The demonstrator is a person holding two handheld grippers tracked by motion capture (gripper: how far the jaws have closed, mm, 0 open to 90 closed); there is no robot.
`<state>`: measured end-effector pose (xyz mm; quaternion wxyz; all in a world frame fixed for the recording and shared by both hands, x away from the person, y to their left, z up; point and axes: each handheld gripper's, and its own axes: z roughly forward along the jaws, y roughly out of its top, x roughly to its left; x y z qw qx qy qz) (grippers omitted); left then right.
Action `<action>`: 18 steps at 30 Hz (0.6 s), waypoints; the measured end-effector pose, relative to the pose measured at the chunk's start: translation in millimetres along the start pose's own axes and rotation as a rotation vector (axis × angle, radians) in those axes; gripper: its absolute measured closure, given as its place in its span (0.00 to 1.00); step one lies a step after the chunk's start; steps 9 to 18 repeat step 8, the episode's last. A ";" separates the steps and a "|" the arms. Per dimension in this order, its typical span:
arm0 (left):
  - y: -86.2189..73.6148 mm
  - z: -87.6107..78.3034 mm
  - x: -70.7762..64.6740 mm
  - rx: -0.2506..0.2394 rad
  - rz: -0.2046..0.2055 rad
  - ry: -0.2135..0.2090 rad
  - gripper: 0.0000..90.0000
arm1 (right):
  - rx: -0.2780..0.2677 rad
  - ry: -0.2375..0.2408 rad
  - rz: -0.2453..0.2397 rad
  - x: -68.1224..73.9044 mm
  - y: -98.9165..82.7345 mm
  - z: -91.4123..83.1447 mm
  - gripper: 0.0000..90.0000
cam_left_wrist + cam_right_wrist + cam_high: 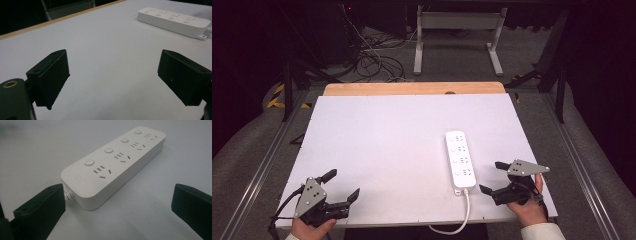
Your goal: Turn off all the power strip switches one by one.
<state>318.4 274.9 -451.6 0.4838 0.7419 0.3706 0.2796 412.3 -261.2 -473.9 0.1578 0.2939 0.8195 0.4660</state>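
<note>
Near the white worktop's (387,150) front right corner lies a white four-socket plastic power strip (460,159), unobstructed; right gripper (496,177) and left gripper (341,186) both gape wide, empty.

A: Where is the high view mounted?
B: Above the near edge of the table (377,130), facing forward and down.
A: And the gripper views?
B: Both sit low and close over the tabletop. All three views share the power strip (460,159) (174,21) (113,165).
</note>
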 end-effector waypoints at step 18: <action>-1.5 3.2 -0.3 0.017 0.052 0.032 0.12 | 0.002 0.012 -0.035 3.6 1.1 -0.4 0.00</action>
